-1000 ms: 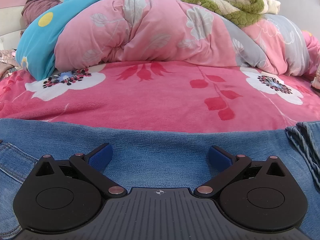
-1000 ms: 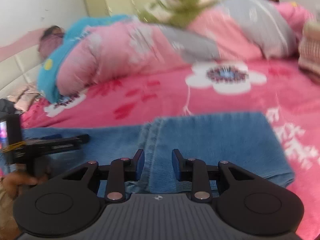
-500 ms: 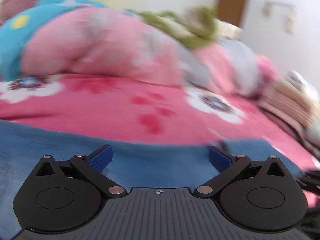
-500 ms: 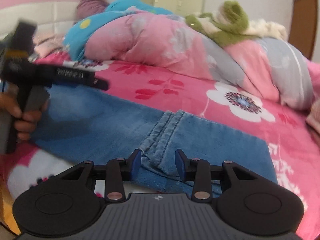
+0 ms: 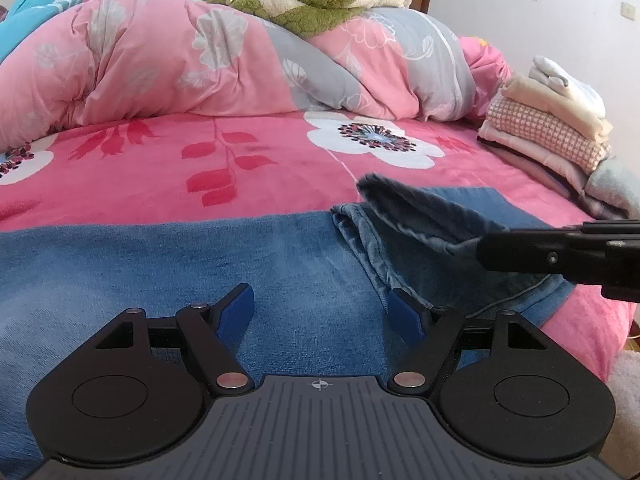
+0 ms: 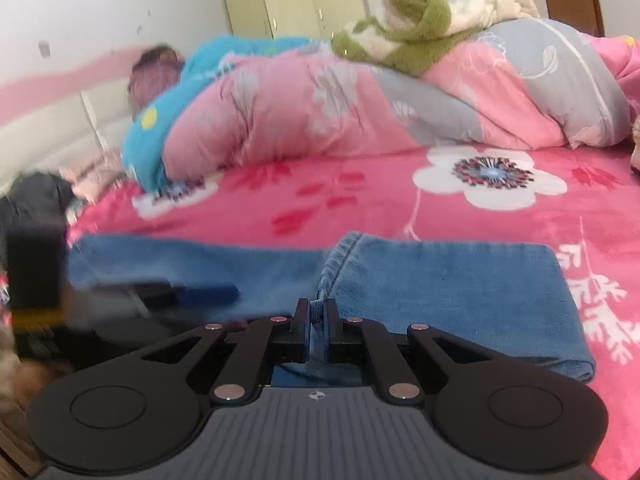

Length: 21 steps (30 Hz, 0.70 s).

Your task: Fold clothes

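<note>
Nearest to me, my right gripper has its two fingers pressed together on a fold of the jeans, pinching the denim at the hem edge and lifting one flap of it off the bed. My left gripper is wide but its jaws are closing; the denim lies flat between and under its two blue pads, and I cannot tell whether they touch it. The one pair of jeans stretches across the front of the pink floral bedsheet. Farther off to the right sits one stack of folded clothes, several layers, too bunched to count surely. Beyond lies one rolled pink and grey quilt, with one green fleecy garment on top of it.
</note>
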Each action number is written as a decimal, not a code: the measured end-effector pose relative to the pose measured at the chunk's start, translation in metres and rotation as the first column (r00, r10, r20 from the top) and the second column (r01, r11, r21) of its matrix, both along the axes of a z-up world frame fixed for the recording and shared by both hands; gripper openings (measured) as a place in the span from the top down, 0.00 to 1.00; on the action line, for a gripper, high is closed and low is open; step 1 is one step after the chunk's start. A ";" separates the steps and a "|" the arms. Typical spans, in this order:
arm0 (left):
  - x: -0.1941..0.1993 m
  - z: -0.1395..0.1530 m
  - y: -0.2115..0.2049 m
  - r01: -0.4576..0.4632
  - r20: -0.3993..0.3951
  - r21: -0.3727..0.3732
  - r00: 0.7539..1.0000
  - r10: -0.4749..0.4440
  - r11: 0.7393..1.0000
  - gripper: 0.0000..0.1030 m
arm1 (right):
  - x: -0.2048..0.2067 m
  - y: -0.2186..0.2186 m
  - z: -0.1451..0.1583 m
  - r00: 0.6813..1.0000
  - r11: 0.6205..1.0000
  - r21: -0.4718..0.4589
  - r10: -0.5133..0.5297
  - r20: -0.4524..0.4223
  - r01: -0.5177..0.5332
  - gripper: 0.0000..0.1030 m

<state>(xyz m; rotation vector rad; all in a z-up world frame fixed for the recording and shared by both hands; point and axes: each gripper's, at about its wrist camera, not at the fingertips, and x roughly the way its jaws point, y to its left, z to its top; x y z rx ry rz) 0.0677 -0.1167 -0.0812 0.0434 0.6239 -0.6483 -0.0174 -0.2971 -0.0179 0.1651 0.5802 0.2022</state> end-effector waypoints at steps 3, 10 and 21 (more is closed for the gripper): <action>-0.001 -0.002 0.001 0.004 0.011 -0.003 1.000 -0.004 1.000 0.28 | 0.005 0.003 -0.003 1.000 1.000 0.026 0.018 -0.004 -0.018 0.95; 0.001 0.000 0.013 -0.001 -0.005 -0.062 1.000 0.000 0.998 0.29 | 0.010 0.012 -0.018 0.998 0.999 0.025 0.037 -0.050 -0.036 0.95; 0.017 0.021 -0.021 0.151 0.072 -0.070 0.987 -0.146 0.986 0.19 | 0.005 0.014 -0.039 0.999 0.999 0.036 0.035 -0.040 -0.033 0.94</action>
